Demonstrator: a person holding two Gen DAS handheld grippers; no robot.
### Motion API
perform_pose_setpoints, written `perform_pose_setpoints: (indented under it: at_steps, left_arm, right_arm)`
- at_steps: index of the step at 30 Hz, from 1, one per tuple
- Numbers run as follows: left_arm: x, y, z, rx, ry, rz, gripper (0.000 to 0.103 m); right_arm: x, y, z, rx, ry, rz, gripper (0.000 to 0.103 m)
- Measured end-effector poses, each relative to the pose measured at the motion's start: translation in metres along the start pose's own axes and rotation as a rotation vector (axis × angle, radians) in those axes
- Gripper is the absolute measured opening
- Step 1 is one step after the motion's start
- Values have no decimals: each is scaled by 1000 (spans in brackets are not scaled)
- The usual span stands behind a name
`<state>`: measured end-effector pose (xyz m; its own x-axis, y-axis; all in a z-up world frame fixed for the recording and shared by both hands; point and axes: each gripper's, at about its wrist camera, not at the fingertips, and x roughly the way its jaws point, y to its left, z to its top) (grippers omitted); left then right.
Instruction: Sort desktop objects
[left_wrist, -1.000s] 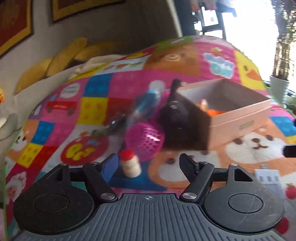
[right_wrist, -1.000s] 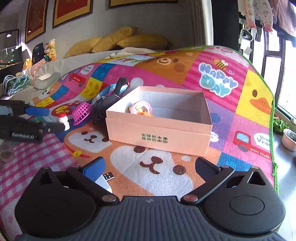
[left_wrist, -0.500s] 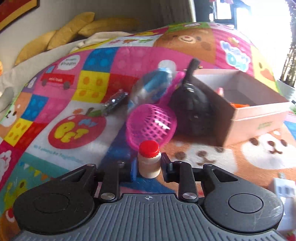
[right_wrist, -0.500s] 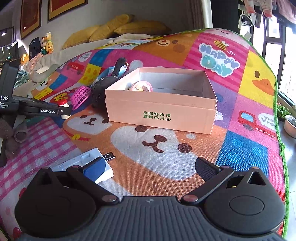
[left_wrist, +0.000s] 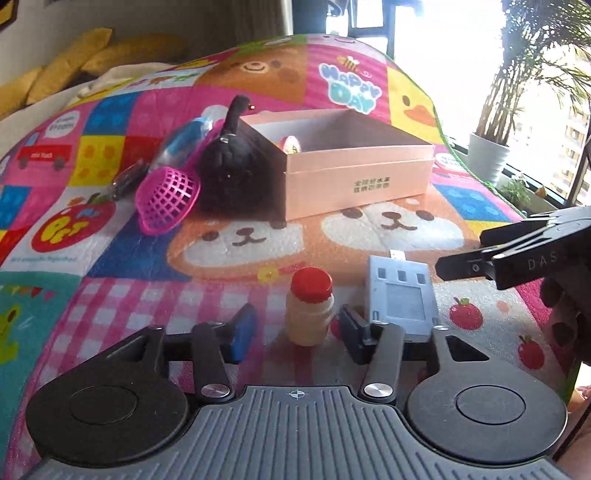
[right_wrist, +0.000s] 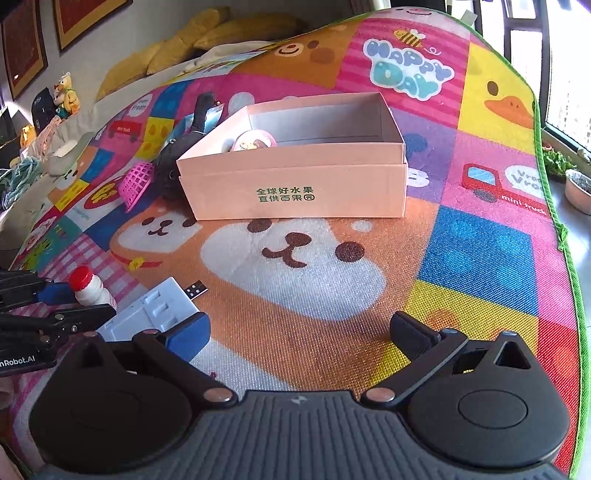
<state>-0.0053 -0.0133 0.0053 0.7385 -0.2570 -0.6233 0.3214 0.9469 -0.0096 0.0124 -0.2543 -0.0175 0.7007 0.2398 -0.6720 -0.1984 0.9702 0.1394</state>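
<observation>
The left gripper (left_wrist: 298, 326) is held low over the play mat (left_wrist: 110, 266), level and pointing along it toward the far edge, its jaws parted with a gap on either side of the small red-capped bottle (left_wrist: 309, 306), which stands upright on the pink checked patch between the fingers, touched by neither. Just beside the right-hand finger lies a flat grey-white device (left_wrist: 400, 295). The right gripper (right_wrist: 301, 332) hovers at the mat's near edge, jaws spread wide and holding nothing, its blue pad over that device's corner; a small black USB dongle (right_wrist: 194, 290) lies next to it. Further in, toward the mat's middle, sits the open pink cardboard box (right_wrist: 295, 188), with one round pink-rimmed item (right_wrist: 255, 140) in its left corner. Against the box's left side leans a black plush toy (left_wrist: 231, 173), then a magenta mesh scoop (left_wrist: 166, 199) and a blue-labelled bottle (left_wrist: 184, 140) lying down.
</observation>
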Motion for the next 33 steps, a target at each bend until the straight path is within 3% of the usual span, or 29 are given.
perform_pose_setpoints:
  at_steps: [2, 5, 8, 13, 16, 20, 25, 30, 33]
  left_arm:
    - [-4, 6, 0, -23, -22, 39, 101]
    - [-11, 12, -2, -23, -49, 80, 103]
    - [-12, 18, -5, -30, -35, 113, 103]
    - [-7, 39, -7, -161, -8, 106, 103]
    - [-6, 48, -8, -218, -1, 103, 103]
    - [-4, 44, -7, -201, 8, 118, 103]
    - [-3, 42, -7, -187, 15, 127, 103]
    - [-3, 42, -6, -182, 18, 131, 103]
    - [-2, 41, -7, -177, 21, 137, 103]
  right_arm:
    - [0, 2, 0, -29, 13, 7, 103]
    - [-3, 8, 2, -106, 49, 60, 103]
    - [-12, 17, 2, -123, 16, 114, 103]
    - [-22, 50, 0, -250, -16, 179, 103]
    - [-20, 68, -6, -344, -22, 167, 103]
    - [-15, 79, -13, -423, -26, 123, 103]
    - [-17, 75, -15, -433, -40, 97, 103]
    - [-10, 58, -7, -402, -80, -90, 103]
    - [-12, 44, 2, -330, -69, -28, 103]
